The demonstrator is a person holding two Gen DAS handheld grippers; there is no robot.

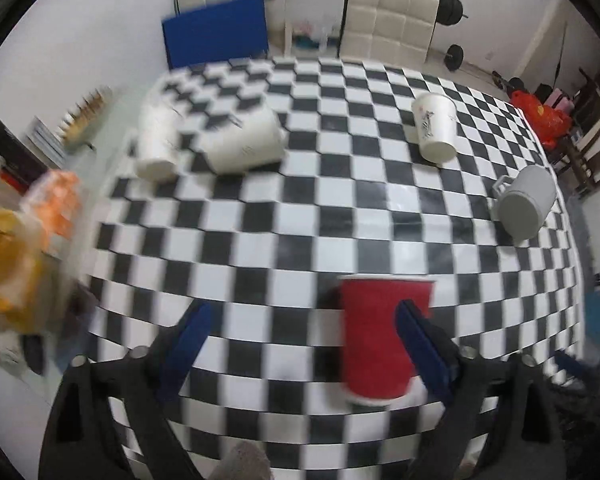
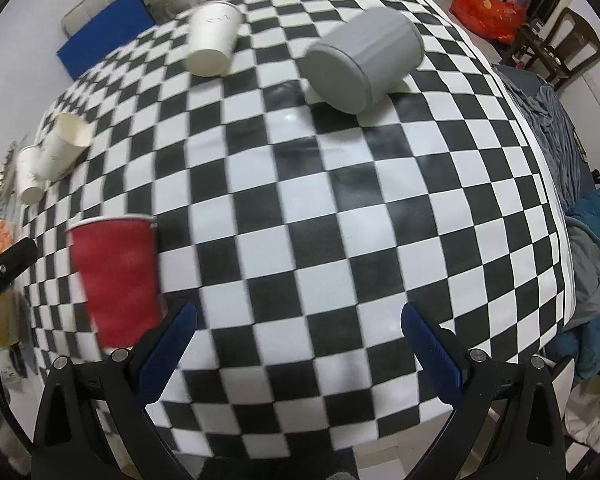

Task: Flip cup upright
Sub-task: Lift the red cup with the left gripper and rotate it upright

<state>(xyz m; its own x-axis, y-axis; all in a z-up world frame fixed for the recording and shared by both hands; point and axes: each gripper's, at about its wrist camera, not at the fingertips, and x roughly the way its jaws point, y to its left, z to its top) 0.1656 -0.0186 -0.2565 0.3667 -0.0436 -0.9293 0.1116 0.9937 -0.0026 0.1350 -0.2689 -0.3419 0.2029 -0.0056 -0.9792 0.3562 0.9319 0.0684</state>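
Both claws are spread wide with nothing pinched: left gripper (image 1: 302, 324) and right gripper (image 2: 299, 326), black frames with ribbed blue pads. Biggest thing is the table (image 2: 340, 240), covered in a glossy black-and-white checkered cloth. At 1 o'clock in the right view a grey mug (image 2: 364, 60) lies on its side, a chunky ribbed cylinder with its flat bottom facing the camera. The red cup (image 1: 380, 340) is a smooth tapered plastic one with a white rim, wide mouth upward, just inside the left gripper's right pad; I can't tell if they touch. White paper cups lie tipped over: one (image 2: 213, 38) at 11 o'clock, two more (image 2: 48, 156) at 9.
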